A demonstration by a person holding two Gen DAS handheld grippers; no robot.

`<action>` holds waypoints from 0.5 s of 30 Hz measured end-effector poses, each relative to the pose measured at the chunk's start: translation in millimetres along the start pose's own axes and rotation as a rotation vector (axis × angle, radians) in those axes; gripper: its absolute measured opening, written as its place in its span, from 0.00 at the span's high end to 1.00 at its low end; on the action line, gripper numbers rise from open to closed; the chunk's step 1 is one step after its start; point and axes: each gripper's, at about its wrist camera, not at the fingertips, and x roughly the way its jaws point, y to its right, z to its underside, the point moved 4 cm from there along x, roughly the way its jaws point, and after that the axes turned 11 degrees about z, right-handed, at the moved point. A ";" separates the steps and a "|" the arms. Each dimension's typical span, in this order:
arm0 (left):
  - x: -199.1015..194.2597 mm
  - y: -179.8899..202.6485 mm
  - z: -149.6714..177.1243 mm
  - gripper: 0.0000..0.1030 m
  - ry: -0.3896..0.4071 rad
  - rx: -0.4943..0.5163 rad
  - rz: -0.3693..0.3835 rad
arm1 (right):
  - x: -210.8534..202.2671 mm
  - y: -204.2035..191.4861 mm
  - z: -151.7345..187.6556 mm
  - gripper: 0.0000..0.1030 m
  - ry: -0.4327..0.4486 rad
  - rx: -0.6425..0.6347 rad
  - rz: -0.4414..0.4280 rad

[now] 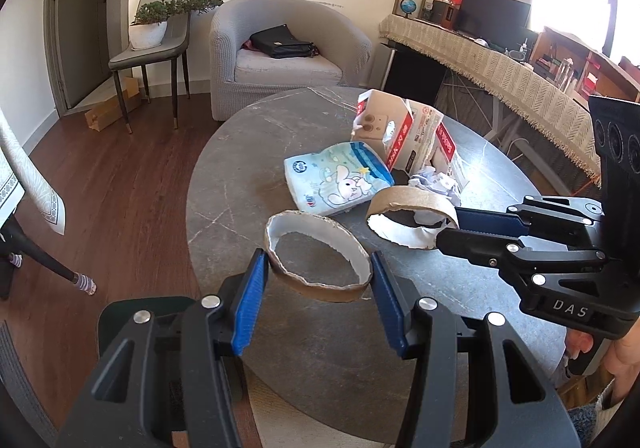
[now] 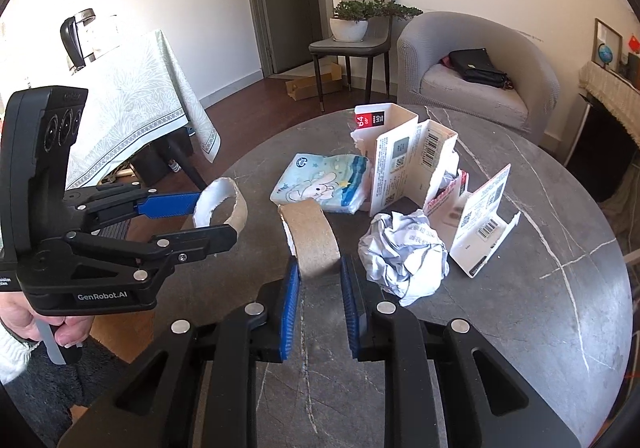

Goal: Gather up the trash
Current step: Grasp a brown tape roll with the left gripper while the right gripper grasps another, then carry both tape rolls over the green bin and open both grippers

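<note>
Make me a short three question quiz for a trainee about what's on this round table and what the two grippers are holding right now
1. True or false: each gripper is shut on its own cardboard ring.
2. Multiple choice: what lies directly beside the torn white carton, on its left in the right wrist view? A) a globe B) a blue tissue pack C) a kettle
3. Fill in: the crumpled ____ ball sits on the grey round table, just right of the right gripper's ring.

Key:
1. True: left gripper holds one cardboard ring; right gripper holds the other cardboard ring.
2. B, the blue tissue pack.
3. Paper: the crumpled paper ball.
</note>
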 end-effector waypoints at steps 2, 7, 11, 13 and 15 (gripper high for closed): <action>-5.5 -7.6 0.1 0.47 0.006 -0.007 -0.011 | 1.3 -5.1 -2.4 0.80 0.001 -0.002 -0.005; -20.1 -30.4 1.6 0.47 0.017 -0.027 -0.040 | 2.7 -21.6 -13.0 0.80 0.013 -0.007 -0.032; -28.7 -54.0 6.9 0.47 0.012 -0.049 -0.067 | 4.9 -38.6 -22.5 0.80 0.022 -0.014 -0.057; -31.3 -68.0 11.0 0.47 0.002 -0.070 -0.077 | 6.5 -47.8 -26.0 0.80 0.023 -0.021 -0.065; -32.9 -82.4 16.2 0.47 -0.009 -0.098 -0.088 | 9.1 -57.5 -30.0 0.80 0.023 -0.029 -0.075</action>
